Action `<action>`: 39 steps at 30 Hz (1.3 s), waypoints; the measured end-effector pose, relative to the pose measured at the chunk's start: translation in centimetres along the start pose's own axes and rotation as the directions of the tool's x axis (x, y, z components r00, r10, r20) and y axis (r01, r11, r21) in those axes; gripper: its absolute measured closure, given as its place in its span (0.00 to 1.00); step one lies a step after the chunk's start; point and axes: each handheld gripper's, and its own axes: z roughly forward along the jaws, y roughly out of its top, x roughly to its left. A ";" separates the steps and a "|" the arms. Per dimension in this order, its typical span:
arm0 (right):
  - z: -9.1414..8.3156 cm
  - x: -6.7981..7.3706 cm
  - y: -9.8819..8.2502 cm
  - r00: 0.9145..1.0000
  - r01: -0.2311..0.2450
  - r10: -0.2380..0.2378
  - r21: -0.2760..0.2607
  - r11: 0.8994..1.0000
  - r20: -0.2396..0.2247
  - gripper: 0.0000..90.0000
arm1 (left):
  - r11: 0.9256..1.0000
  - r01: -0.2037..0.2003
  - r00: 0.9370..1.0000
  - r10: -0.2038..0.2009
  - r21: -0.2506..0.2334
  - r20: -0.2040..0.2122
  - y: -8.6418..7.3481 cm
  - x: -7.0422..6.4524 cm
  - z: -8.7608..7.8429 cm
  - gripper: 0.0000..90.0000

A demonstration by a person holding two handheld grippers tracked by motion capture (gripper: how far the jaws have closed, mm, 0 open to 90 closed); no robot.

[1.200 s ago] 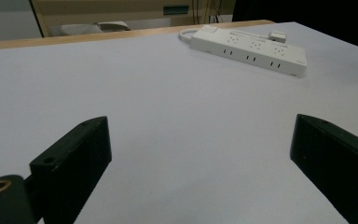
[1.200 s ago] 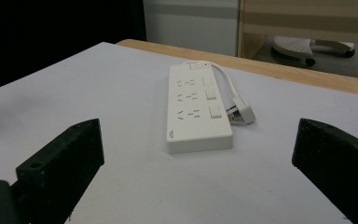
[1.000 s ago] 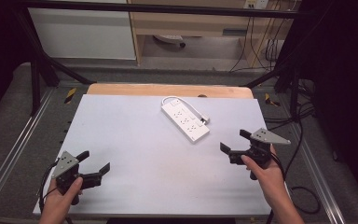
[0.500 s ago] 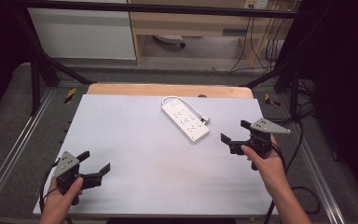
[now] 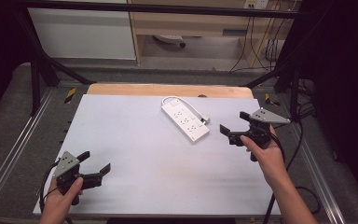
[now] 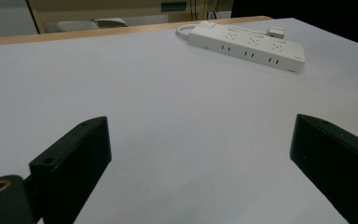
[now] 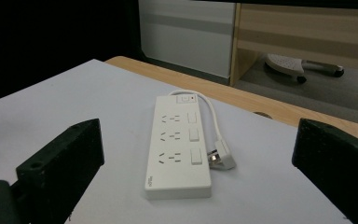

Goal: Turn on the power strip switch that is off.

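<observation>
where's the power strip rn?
In the high view the white power strip lies flat on the table's far right part, just left of the open right gripper.

We find no readable text: the white power strip carries a small printed mark at the near corner of its top face, too small and blurred for us to make out, and nothing else bears lettering or numbers.
</observation>
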 end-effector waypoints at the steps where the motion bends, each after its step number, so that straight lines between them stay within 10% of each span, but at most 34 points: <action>1: 0.1 0.0 0.1 1.000 0.002 -0.002 0.000 1.000 0.000 0.03 | 1.000 0.001 1.000 -0.001 0.001 0.002 0.0 0.0 0.0 0.06; 39: 7.7 -1.7 4.1 0.999 -0.016 0.016 0.008 1.000 0.038 0.05 | 1.000 0.006 1.000 -0.006 0.014 0.003 -0.1 0.0 0.2 0.06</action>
